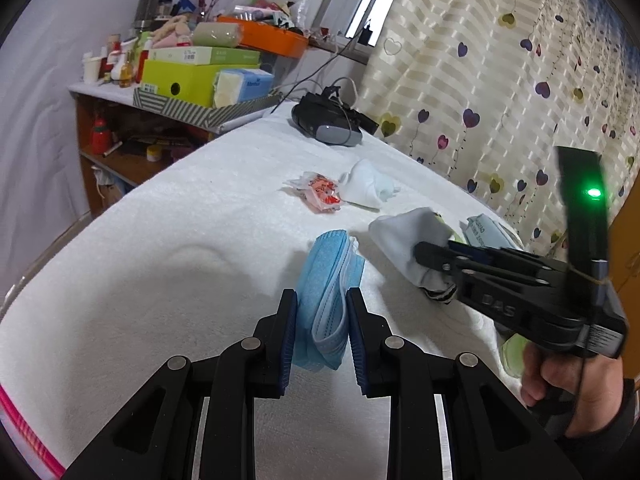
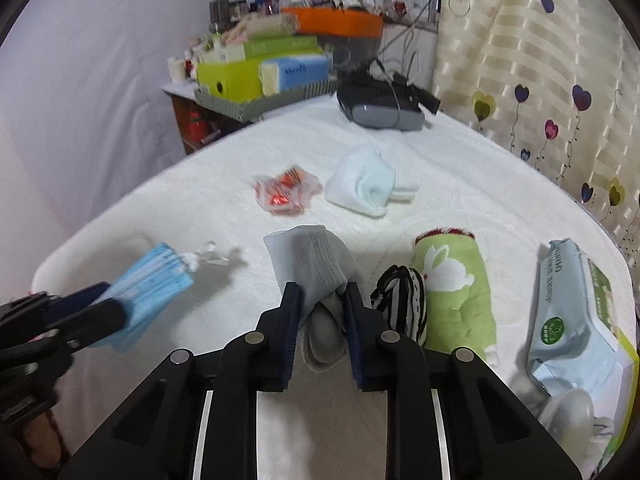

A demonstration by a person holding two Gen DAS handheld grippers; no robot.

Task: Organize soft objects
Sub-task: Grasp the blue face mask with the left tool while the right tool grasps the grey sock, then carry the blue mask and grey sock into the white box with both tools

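Soft objects spread over the white towel-covered table (image 2: 460, 152), my left gripper (image 1: 322, 300) clamped on a stack of blue face masks (image 1: 326, 276), my right gripper (image 2: 322, 294) pinching the grey sock (image 2: 316, 260), beside it a striped sock (image 2: 404, 300) touching the green rabbit towel roll (image 2: 456, 280).

Right gripper (image 1: 418, 250) body: raised letters "DAS".
Blue tissue pack (image 1: 244, 86) on the shelf: a blue brand word, too blurred to read.
Wipes pack (image 2: 576, 320): printed lines and a round green seal, not legible.
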